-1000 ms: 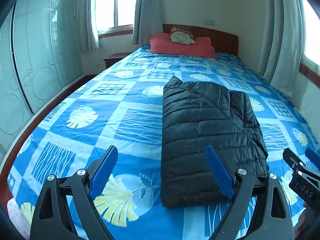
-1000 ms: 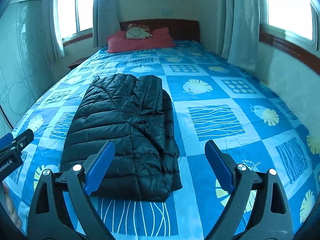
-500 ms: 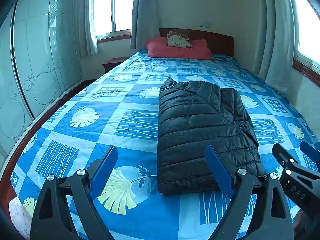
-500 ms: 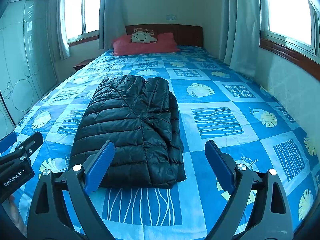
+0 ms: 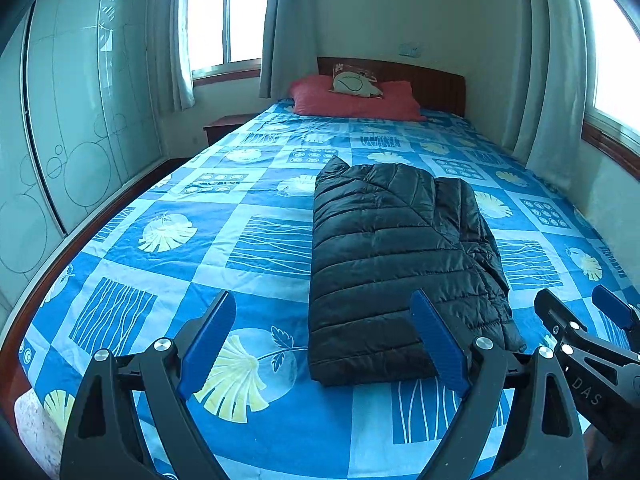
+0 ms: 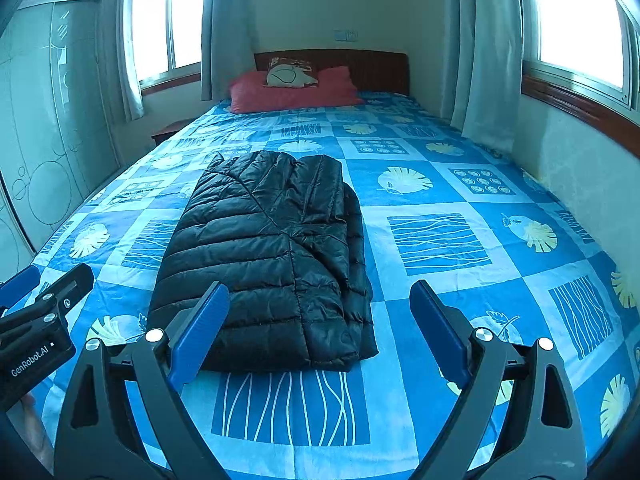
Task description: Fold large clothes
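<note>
The black quilted jacket (image 5: 400,264) lay folded into a long rectangle on the bed (image 5: 256,240), lengthwise toward the headboard (image 6: 360,68), resting on the blue patterned bedspread. It sat near the foot end, well apart from the red pillow (image 6: 288,96) and the small cushion (image 6: 292,74) on top of it. The left gripper (image 5: 320,328) hovered above the foot of the bed, its jaws spread wide and holding nothing. The right gripper (image 6: 318,320) hovered beside it, jaws likewise wide apart and empty, clear of the jacket.
</note>
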Demonstrator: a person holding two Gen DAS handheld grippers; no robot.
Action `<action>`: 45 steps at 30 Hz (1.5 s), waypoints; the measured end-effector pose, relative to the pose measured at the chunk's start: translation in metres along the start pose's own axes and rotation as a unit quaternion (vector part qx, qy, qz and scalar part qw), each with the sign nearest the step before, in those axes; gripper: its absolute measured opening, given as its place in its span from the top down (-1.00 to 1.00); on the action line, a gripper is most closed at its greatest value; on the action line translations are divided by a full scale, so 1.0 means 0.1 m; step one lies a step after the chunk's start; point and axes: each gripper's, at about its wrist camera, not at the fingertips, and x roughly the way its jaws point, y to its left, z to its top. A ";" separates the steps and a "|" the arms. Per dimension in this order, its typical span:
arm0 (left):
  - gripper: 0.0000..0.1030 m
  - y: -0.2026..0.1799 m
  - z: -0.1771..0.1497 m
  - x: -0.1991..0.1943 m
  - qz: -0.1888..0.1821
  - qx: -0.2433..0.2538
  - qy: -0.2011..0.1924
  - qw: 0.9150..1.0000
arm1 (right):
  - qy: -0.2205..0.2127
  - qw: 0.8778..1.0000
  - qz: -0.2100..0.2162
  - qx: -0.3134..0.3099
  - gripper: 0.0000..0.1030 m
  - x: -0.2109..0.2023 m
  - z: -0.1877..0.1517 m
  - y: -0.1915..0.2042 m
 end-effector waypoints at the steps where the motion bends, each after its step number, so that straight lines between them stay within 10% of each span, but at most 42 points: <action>1: -0.72 0.00 0.00 -0.01 0.000 0.000 -0.001 1.000 | -0.001 1.000 0.000 0.000 -0.78 -0.01 0.00 -0.01; 45: -0.72 0.08 -0.03 -0.12 0.002 -0.015 -0.008 1.000 | -0.006 1.000 0.003 -0.012 -0.78 -0.10 -0.04 0.06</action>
